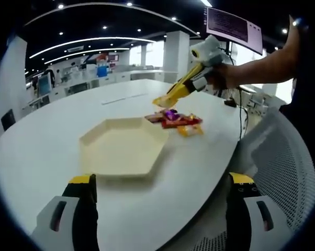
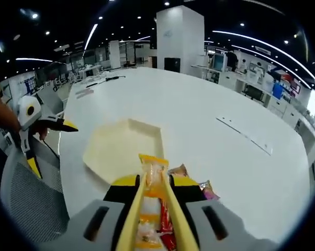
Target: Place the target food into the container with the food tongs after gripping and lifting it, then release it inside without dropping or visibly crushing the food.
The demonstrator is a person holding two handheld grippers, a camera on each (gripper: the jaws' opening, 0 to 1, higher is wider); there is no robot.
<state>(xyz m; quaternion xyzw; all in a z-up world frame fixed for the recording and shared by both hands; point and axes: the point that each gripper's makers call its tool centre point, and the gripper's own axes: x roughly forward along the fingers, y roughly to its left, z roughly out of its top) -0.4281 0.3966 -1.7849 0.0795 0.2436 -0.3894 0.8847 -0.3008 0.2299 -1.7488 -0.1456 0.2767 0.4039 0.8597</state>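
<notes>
The right gripper [image 2: 156,209] clenches yellow tongs [image 2: 157,209], whose tips pinch a wrapped snack [image 2: 153,175] by its middle, just above the pile [image 1: 176,120] near the desk's [image 1: 42,151] right edge. The snack looks light, its wrapper crinkly and slippery, so a gentle squeeze should do. The tray [image 1: 123,146] lies just beside the pile, with bare desk all round. The left gripper [image 1: 160,209] hovers released at the near edge.

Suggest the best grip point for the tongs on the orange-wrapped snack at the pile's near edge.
Probably grip the orange-wrapped snack across its narrow middle, descending from above. It lies flat on the table at the edge of the snack pile, beside the hexagonal tray, so its sides look free. The tongs, held by the right gripper, hover above.
</notes>
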